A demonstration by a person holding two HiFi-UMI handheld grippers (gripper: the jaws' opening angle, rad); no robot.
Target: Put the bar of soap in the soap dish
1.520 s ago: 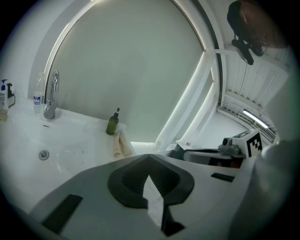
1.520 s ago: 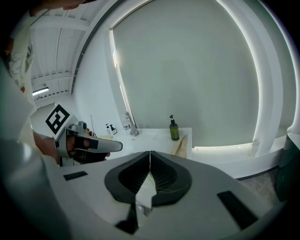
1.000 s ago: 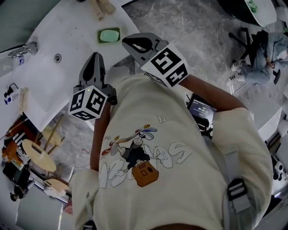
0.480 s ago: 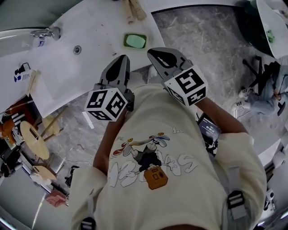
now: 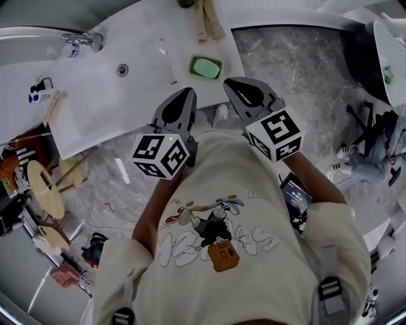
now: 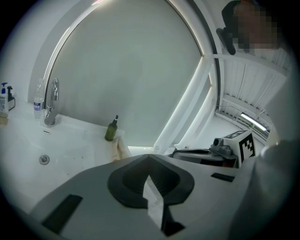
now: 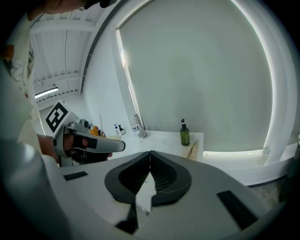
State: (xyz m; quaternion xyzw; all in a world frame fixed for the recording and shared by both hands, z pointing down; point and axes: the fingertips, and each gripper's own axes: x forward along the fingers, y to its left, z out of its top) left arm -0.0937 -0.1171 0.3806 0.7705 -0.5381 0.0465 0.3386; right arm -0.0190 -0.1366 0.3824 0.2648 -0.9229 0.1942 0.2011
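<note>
A pale green bar of soap (image 5: pixel 207 66) lies in a darker green soap dish (image 5: pixel 195 63) near the front right corner of the white counter (image 5: pixel 146 95). Both grippers hang in front of the counter edge, close to my chest. The left gripper (image 5: pixel 184 91) is shut and empty, just below and left of the dish. Just right of the dish, the right gripper (image 5: pixel 228 80) is also shut and empty. In the left gripper view the jaws (image 6: pixel 149 156) meet at the tip. The right gripper view shows its jaws (image 7: pixel 150 152) closed too. Neither gripper view shows the soap.
A sink with a drain (image 5: pixel 122 70) and a tap (image 5: pixel 82 39) fills the counter's left part. A green pump bottle (image 7: pixel 184 133) and wooden sticks (image 5: pixel 208 16) stand at the back edge. Round stools (image 5: pixel 44 190) are on the marble floor at left. A person (image 5: pixel 374 152) sits far right.
The head view has swung, so the counter and soap dish sit lower and further right in the picture. Both grippers stay shut and keep their place before my chest.
</note>
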